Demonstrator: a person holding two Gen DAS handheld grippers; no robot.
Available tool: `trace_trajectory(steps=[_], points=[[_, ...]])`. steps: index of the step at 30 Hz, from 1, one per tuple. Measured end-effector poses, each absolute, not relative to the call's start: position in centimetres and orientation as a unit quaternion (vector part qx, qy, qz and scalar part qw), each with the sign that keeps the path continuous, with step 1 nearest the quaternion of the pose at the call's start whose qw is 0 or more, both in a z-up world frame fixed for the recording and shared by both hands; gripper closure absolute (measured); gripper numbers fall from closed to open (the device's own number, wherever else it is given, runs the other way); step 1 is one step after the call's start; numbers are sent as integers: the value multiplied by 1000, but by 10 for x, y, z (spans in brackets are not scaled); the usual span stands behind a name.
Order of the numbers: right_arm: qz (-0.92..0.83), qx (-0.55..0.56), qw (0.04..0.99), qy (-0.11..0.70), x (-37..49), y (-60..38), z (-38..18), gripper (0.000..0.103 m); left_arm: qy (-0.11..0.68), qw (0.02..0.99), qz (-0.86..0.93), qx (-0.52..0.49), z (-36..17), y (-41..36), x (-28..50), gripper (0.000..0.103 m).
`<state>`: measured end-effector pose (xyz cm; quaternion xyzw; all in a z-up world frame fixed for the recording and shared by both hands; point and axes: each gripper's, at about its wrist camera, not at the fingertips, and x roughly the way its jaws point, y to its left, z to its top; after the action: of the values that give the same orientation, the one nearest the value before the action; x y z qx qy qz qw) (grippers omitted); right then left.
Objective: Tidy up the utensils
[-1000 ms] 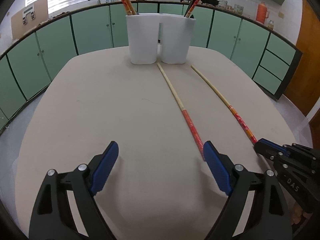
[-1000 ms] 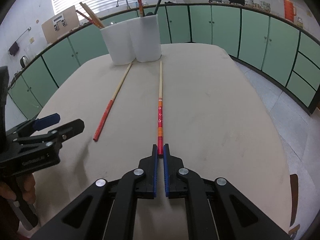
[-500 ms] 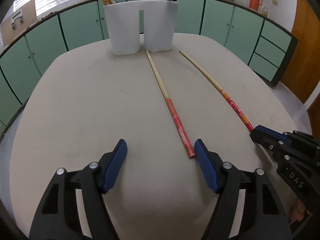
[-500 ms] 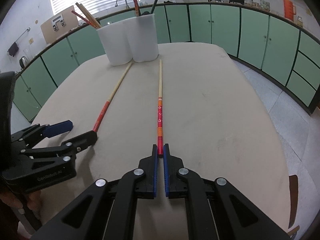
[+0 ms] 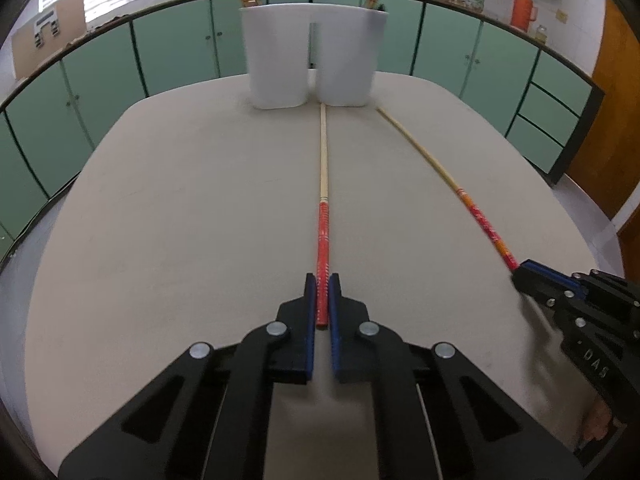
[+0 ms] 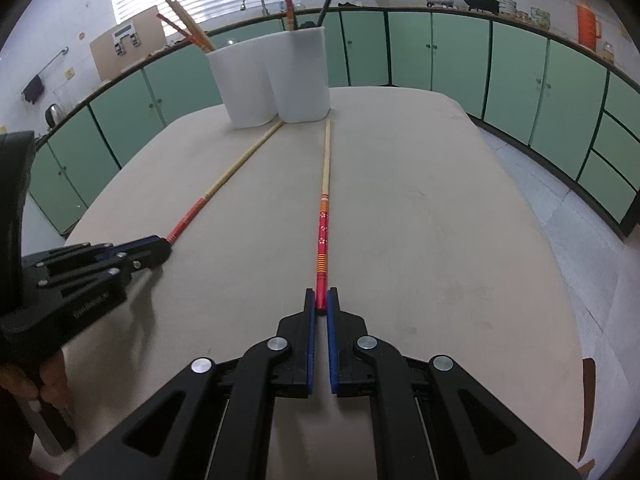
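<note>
Clamping now: left gripper (image 5: 322,284), wide 1 second ago, pinches left chopstick (image 5: 322,236); right gripper (image 6: 321,300) unchanged, gripping right chopstick (image 6: 322,236).

Two long bamboo chopsticks with red patterned handles (image 5: 322,184) (image 6: 325,196) lie flat on beige table, pale tips almost touching white two-compartment plastic holder (image 5: 312,56), which stands upright holding more chopsticks, probably several.

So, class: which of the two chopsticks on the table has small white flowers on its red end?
The chopstick clamped by the right gripper; the other chopstick is just striped.
</note>
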<state>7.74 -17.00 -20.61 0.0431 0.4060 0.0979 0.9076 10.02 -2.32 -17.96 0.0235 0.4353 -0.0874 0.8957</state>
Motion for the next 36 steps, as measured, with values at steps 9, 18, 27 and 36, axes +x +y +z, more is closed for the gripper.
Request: trace_trajectory(steps=[9,18,27,36], points=[[107,27,907,407,75,-167,-207,96,438,896,-73,14,-179,-3,97,60],[131,28,900,414,72,-172,-207,96,435,897,-79,6,-180,3,90,60],[126,24,902,412,79,-167,-208,95,436,897,-79,0,-180,2,90,61],[131,25,902,412,77,-170,-208,94,440,893,-100,-13,-180,9,85,60]])
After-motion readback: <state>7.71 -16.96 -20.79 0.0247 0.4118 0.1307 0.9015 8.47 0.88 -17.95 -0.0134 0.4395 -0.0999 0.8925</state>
